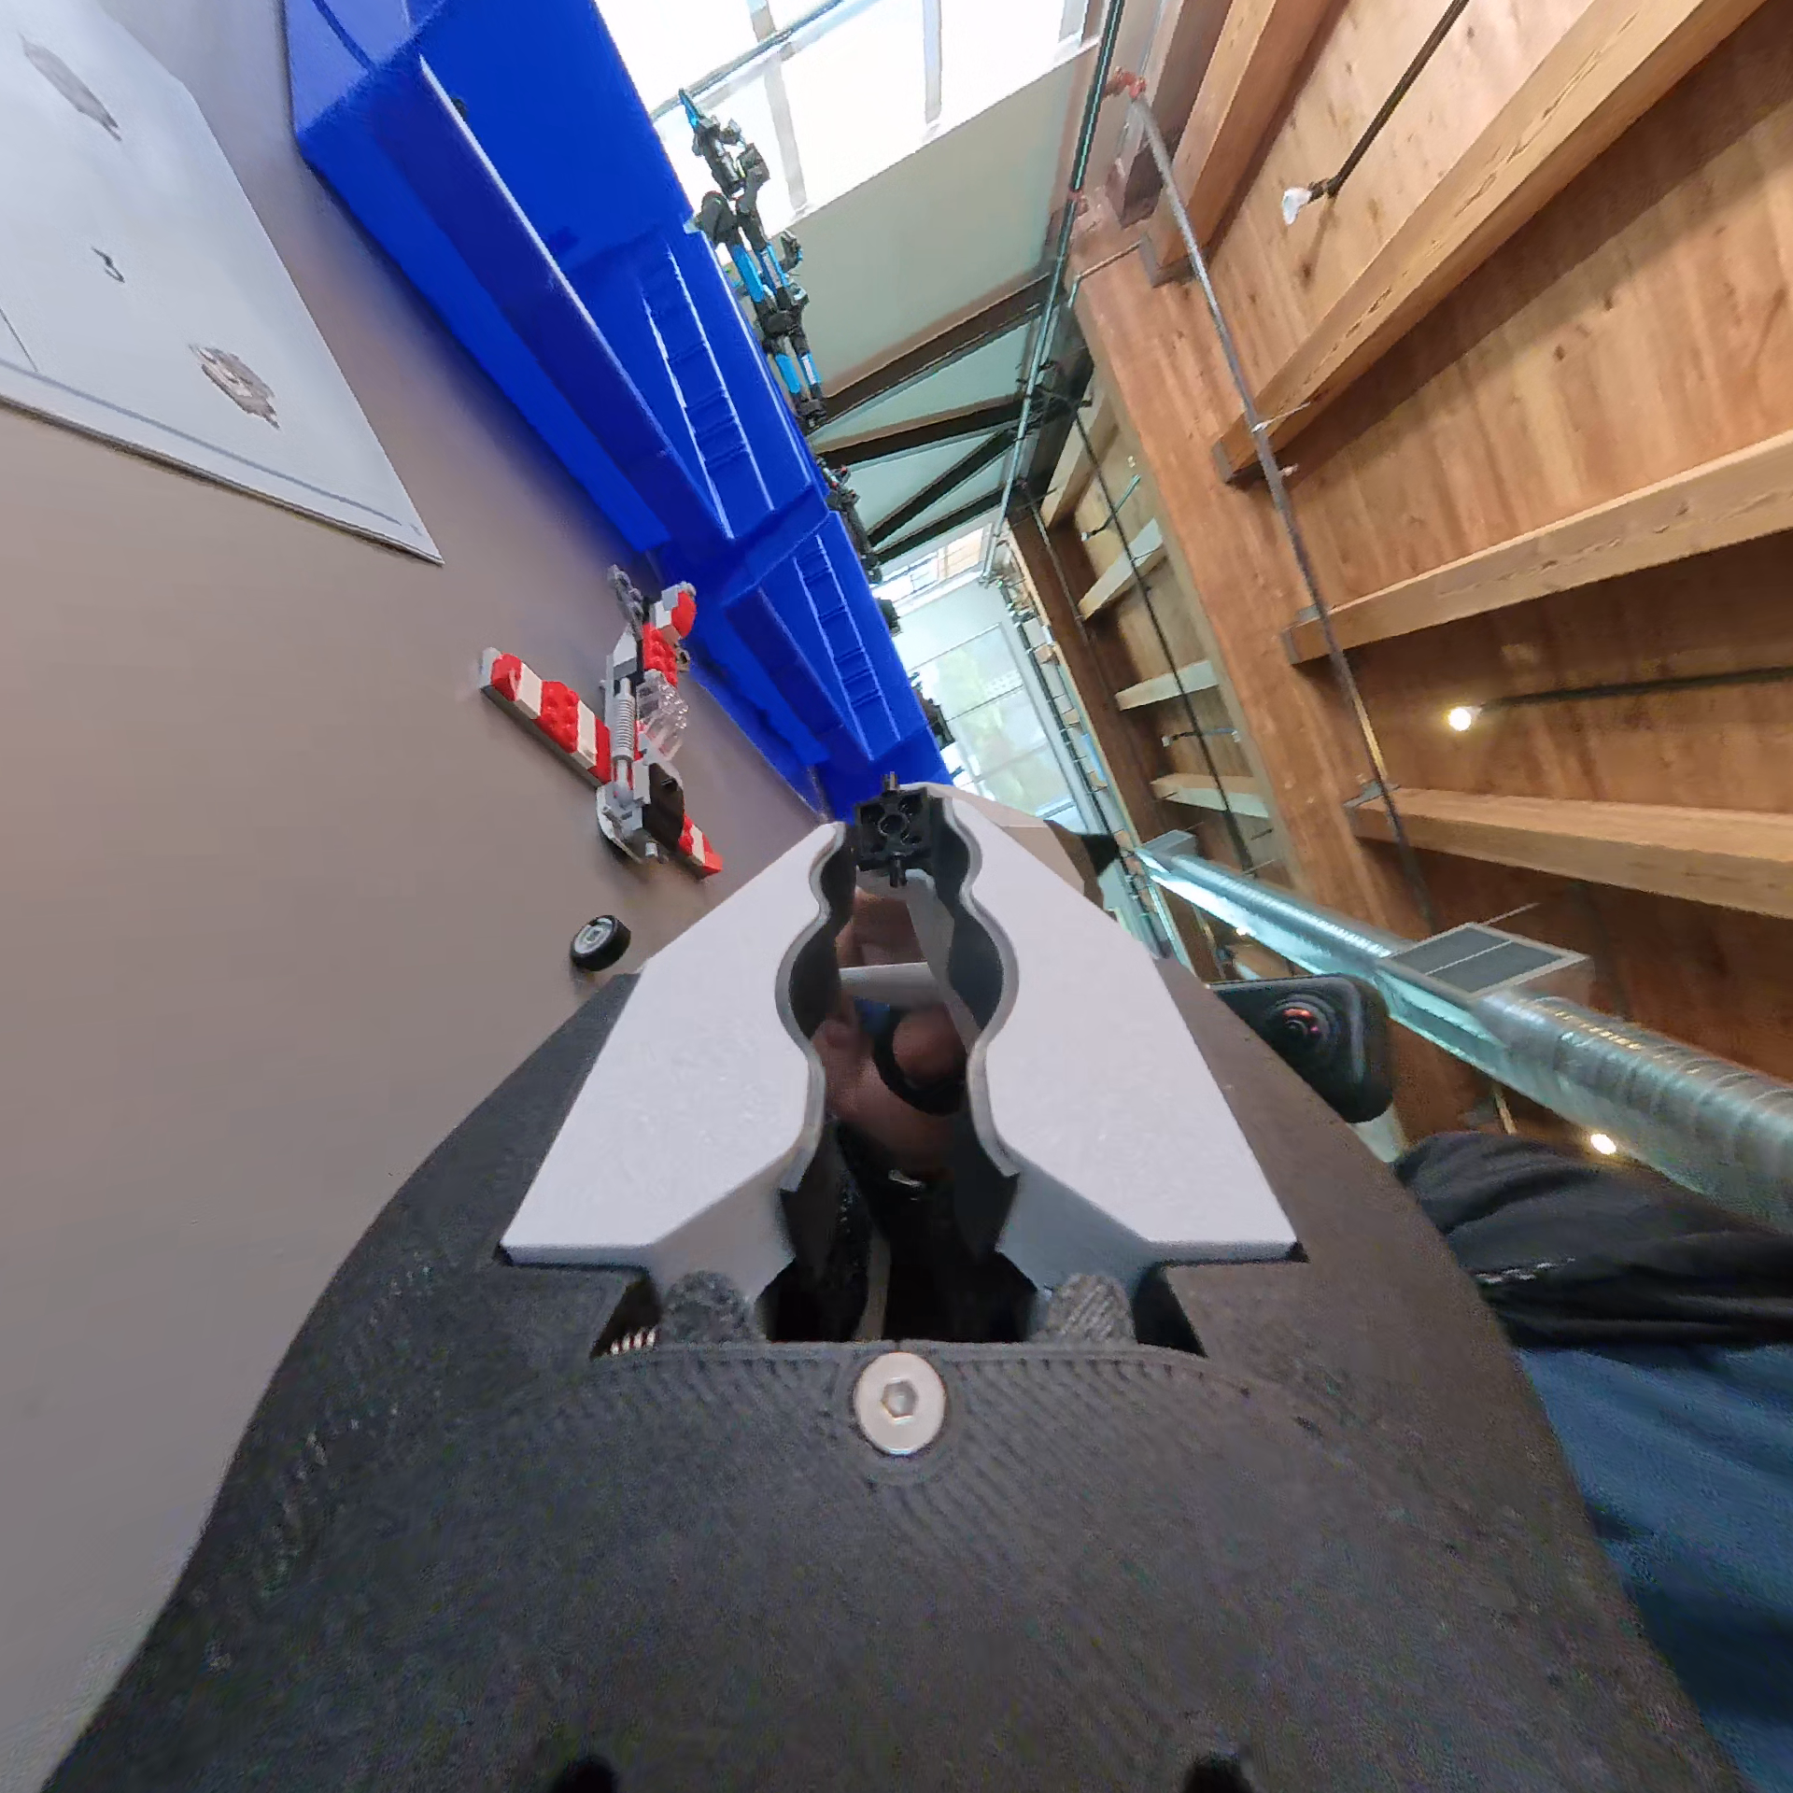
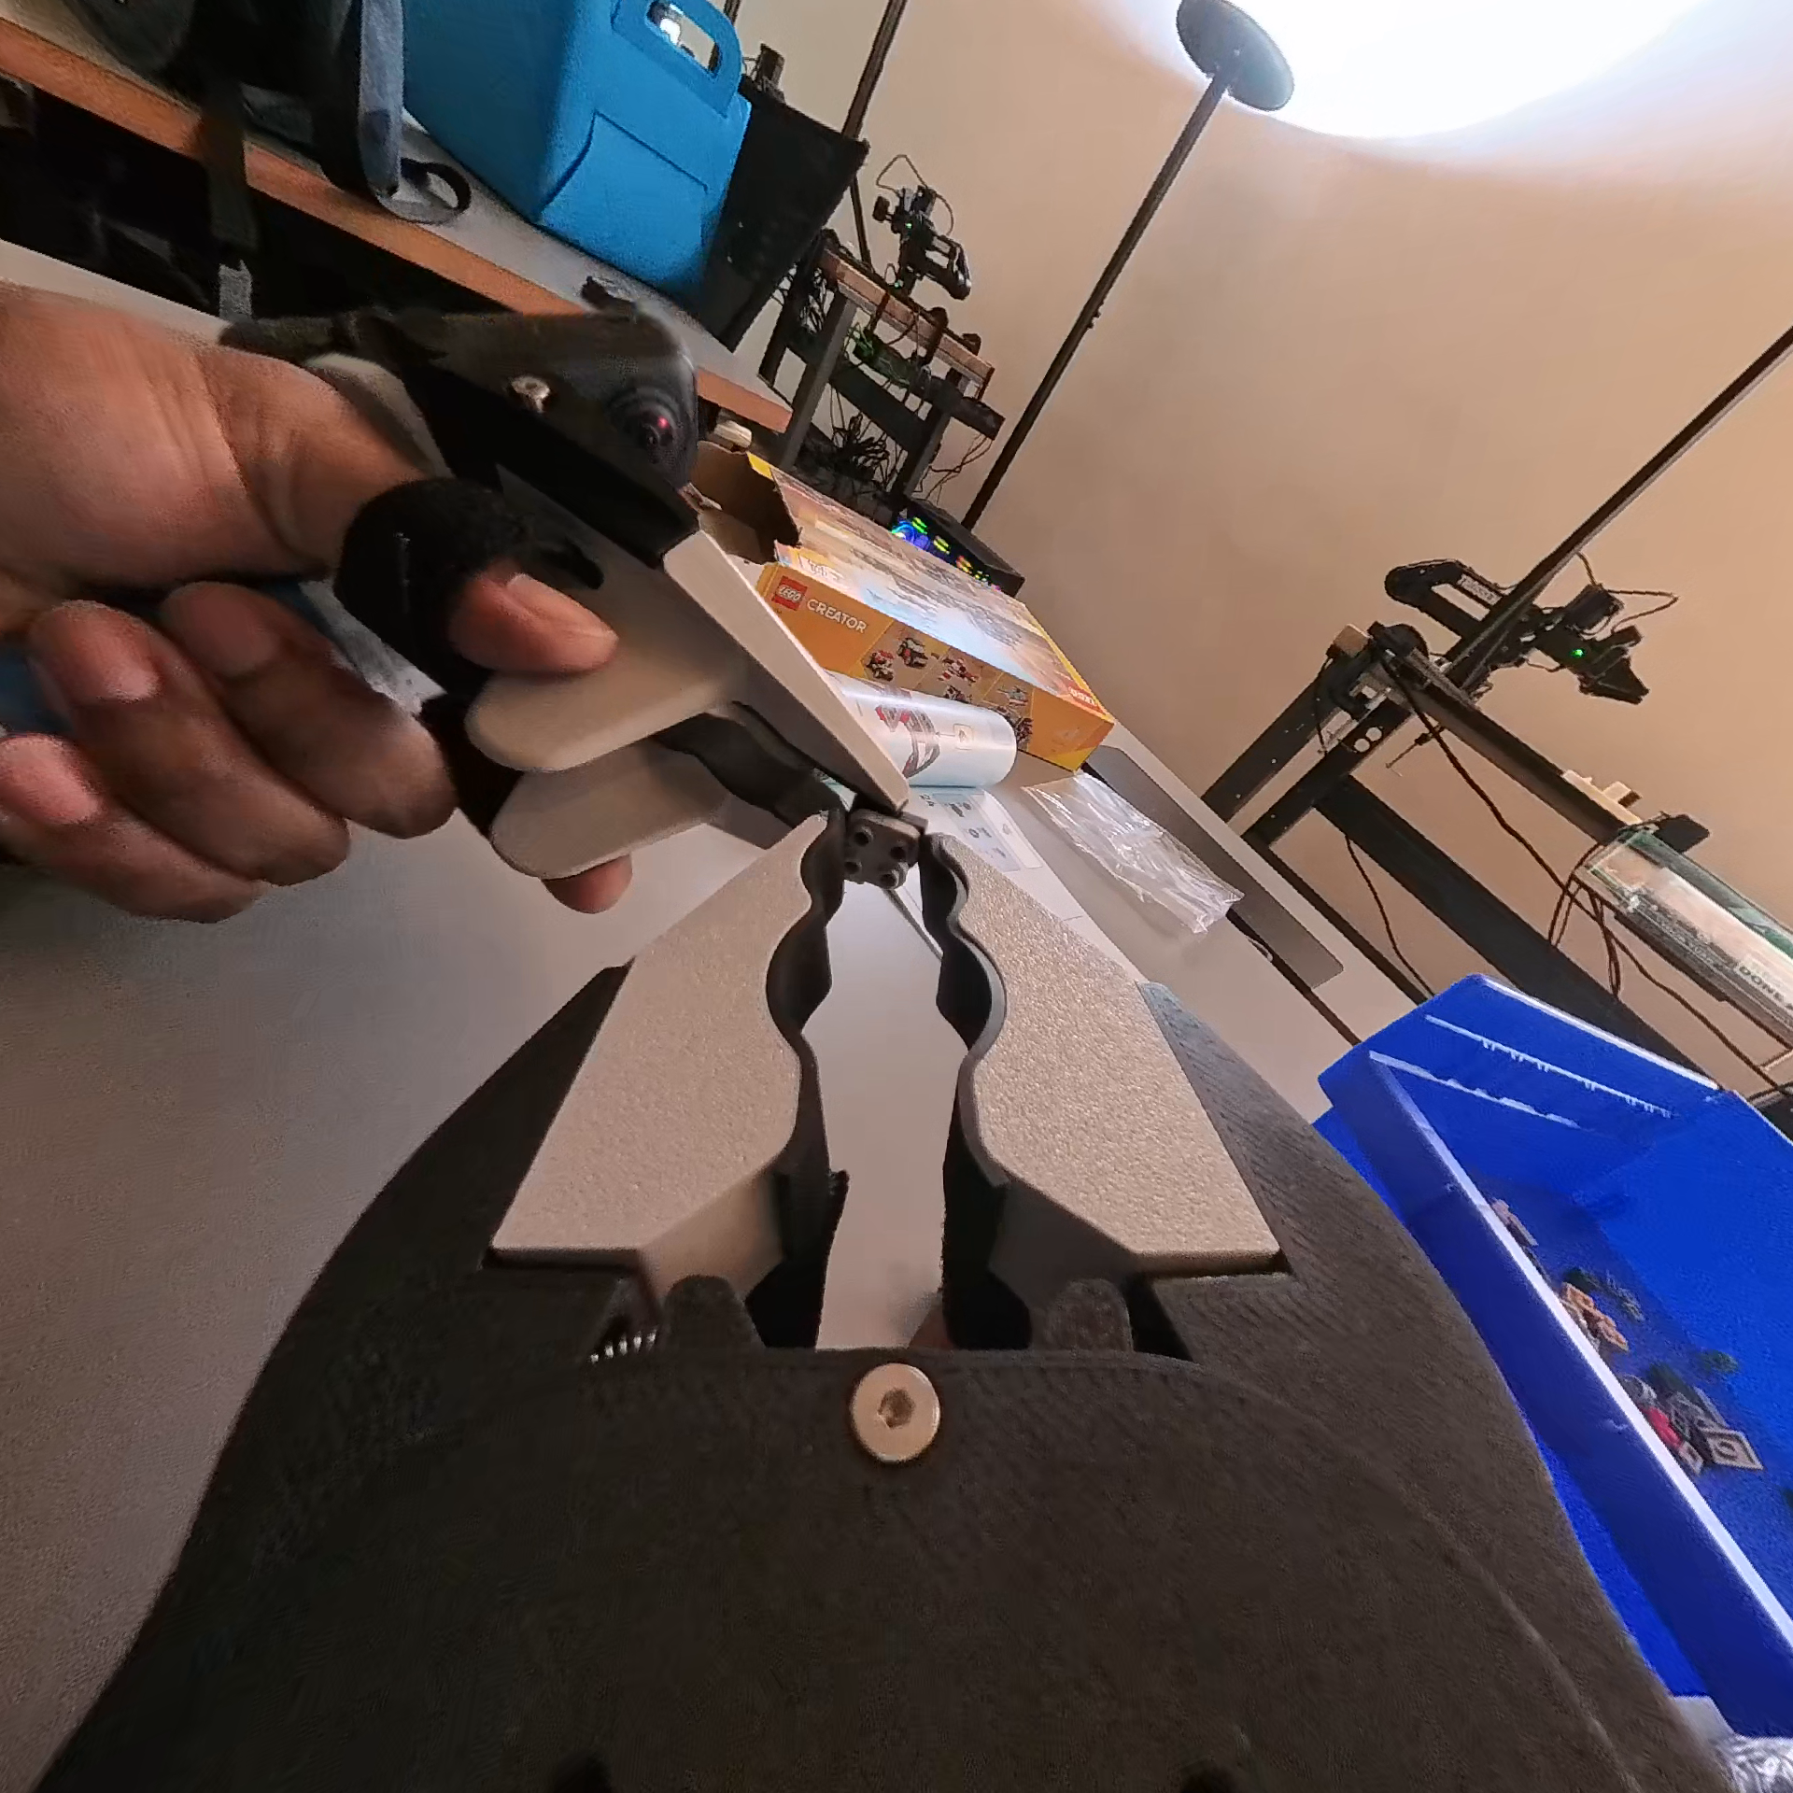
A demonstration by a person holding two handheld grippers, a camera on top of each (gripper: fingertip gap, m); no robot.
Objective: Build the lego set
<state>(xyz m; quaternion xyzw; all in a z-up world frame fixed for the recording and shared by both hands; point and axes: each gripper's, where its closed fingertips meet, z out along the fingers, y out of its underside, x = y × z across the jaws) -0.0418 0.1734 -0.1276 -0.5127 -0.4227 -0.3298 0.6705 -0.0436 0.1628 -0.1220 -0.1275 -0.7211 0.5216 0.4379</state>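
Both grippers meet on one small dark brick (image 2: 881,856) above the bench (image 1: 243,970). The right gripper (image 2: 878,854) has its fingers closed on the brick; the left gripper (image 1: 891,842) pinches it too. The red-and-white model (image 1: 631,733) lies on the bench — a loose black wheel (image 1: 599,939) near it.

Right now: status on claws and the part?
Left claw shut on small black studded lego piece. Right claw meets it, grip unclear. Red-white lego plane on table, clear.
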